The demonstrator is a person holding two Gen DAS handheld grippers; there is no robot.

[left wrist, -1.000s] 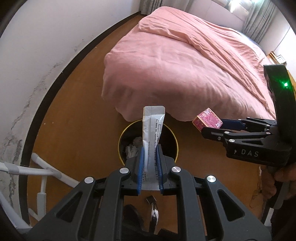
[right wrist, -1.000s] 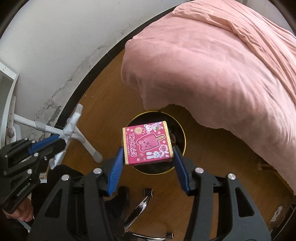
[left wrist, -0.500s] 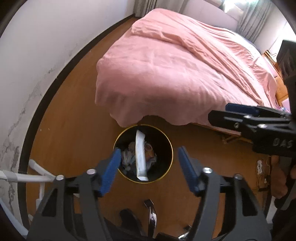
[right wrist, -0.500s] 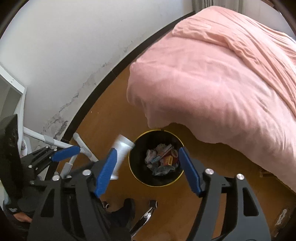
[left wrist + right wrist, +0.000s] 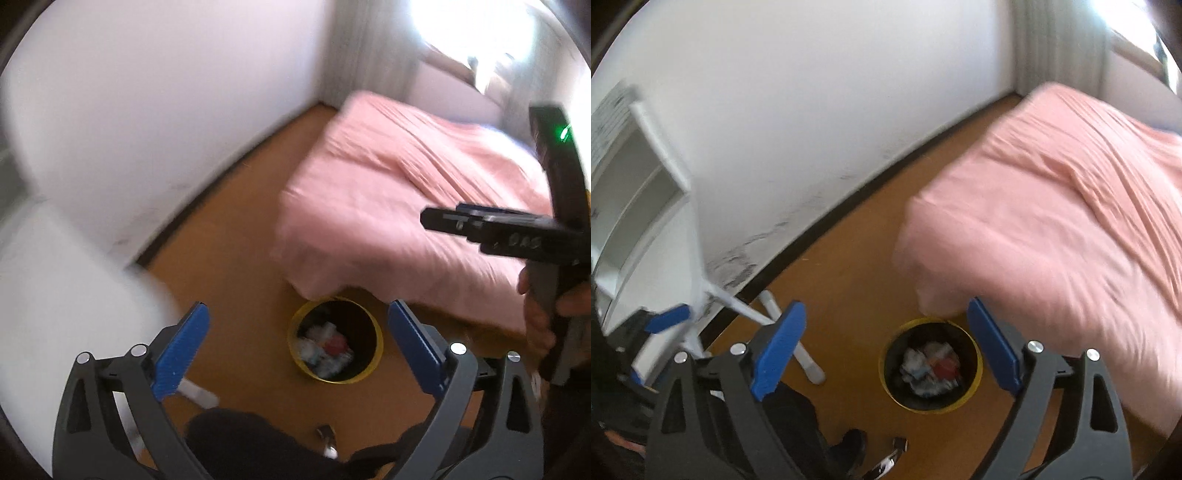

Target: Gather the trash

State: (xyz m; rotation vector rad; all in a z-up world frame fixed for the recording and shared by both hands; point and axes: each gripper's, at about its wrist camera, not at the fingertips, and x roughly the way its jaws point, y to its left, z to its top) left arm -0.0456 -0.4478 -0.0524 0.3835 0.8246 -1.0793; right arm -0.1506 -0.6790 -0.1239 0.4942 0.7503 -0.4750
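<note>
One trash bin (image 5: 335, 339), one bed (image 5: 1063, 206), two hand-held grippers, one white rack (image 5: 646, 206).

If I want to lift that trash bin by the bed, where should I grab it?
Grip the yellow rim of the bin from above, one finger inside, one outside. It stands upright and open-topped; take the side away from the pink bed, whose cover overhangs the far edge.

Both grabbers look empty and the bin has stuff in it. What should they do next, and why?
Probably turn away from the bin to look for more trash. The left hand-held gripper and right hand-held gripper are opening wide with nothing between their fingers, and wrappers already lie in the bin. No loose trash shows on the floor around it, though the views are blurred.
</note>
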